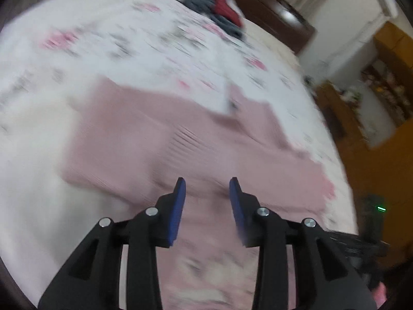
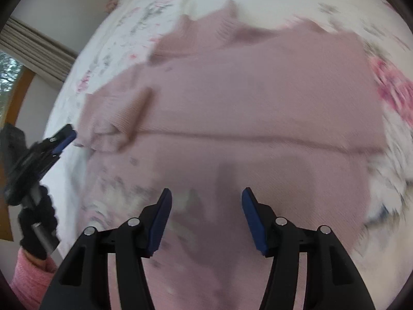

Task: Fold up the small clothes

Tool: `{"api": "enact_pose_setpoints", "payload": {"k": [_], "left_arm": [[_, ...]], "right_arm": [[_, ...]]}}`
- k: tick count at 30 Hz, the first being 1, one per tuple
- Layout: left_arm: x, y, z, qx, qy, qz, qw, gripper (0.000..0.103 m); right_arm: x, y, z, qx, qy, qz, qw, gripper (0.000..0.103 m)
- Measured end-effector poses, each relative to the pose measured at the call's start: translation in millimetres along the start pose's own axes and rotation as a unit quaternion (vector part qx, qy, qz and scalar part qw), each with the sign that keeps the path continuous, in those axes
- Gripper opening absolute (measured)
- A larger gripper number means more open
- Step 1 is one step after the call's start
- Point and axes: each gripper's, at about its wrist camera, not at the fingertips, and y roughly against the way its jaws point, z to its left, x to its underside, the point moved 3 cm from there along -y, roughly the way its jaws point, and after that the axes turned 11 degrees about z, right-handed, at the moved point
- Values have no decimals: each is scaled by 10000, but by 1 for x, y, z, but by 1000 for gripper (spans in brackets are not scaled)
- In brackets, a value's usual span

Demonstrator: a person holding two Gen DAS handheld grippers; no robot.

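The pink ribbed garment (image 2: 245, 98) lies spread flat on the bed (image 1: 129, 38), its long axis crosswise to both tools. The left tool (image 1: 207, 183) and right tool (image 2: 206, 193) hover over it, fingers spread, empty. Dark clothes (image 1: 204, 2) are heaped at the bed's far edge.

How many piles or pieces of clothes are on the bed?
2. A pink garment lies spread flat just ahead of both open grippers, and a dark grey and red heap sits at the bed's far edge. More may be out of view.
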Motion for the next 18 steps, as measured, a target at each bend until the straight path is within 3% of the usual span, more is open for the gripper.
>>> {"api": "enact_pose_setpoints", "payload": {"k": [2, 7, 12, 14, 18], "left_arm": [[-18, -5, 22, -501, 93, 4, 9987, 34], [-30, -39, 58, -821, 419, 547, 9942, 33], [-26, -51, 67, -773, 214, 615, 9949, 34], [-26, -38, 70, -545, 323, 488, 9968, 34], [-25, -7, 73, -556, 374, 128, 9977, 37]], "right_arm": [[-17, -2, 20, -139, 67, 34, 9999, 57], [-51, -15, 57, -419, 190, 163, 9988, 57], [-78, -42, 81, -645, 120, 446, 9969, 57], [-88, -54, 88, -810, 35, 562, 9951, 57], [-105, -79, 96, -952, -155, 767, 9924, 61]]}}
